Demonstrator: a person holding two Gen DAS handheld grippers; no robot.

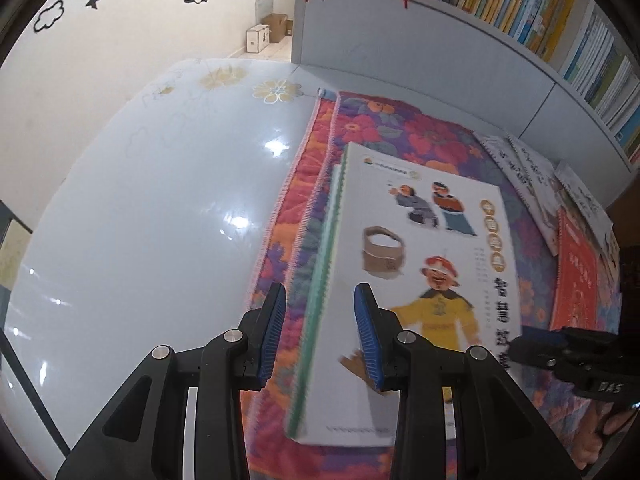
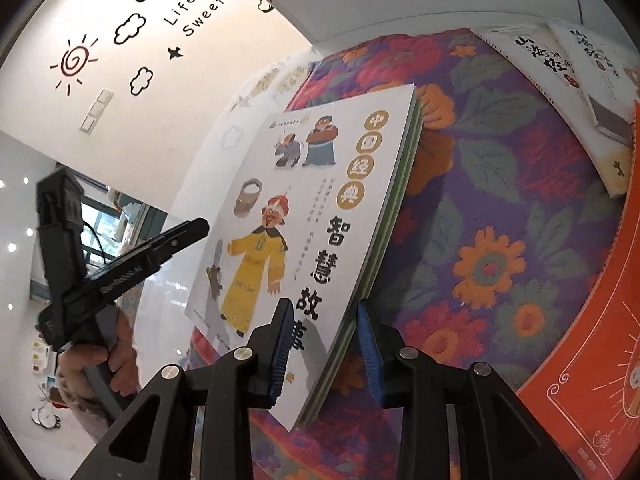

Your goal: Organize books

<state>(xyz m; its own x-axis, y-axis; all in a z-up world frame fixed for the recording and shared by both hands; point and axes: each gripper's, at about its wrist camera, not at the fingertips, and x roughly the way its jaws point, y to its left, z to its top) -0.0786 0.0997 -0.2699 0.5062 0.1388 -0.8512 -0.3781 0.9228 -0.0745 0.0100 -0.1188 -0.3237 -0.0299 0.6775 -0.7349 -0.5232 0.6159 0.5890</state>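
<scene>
Jaws of left gripper (image 1: 320, 340) stand apart around the long green-edged side of the picture book (image 1: 420, 240); flowered cloth (image 1: 380, 128) shows between the left-hand pad and that edge, so no grip there.

Right gripper (image 2: 324, 352): pads flank the near corner of the same book. One pad lies in front of the white cover, the other sits at the underside by the green page edges. Cannot tell whether they press.

Book (white cover, figure in a yellow robe, large black characters, thinner green-edged books directly under it) is tilted, with its near corner raised off the cloth.

Right wrist view: a hand (image 2: 116, 360) grips the handle of the left gripper, whose tip is just beside the book's far long edge.

Orange-red book (image 2: 592, 340) lies flat on the cloth to the right, apart from the held one.

Farther back, two white books (image 2: 532, 56) with black brush lettering overlap at the cloth's far right.

Glossy white table (image 1: 160, 200) extends left of the cloth.

Beyond: white bookshelf (image 1: 520, 12) packed with upright spines; wall decals (image 2: 188, 12) (clouds, sun, lettering).
</scene>
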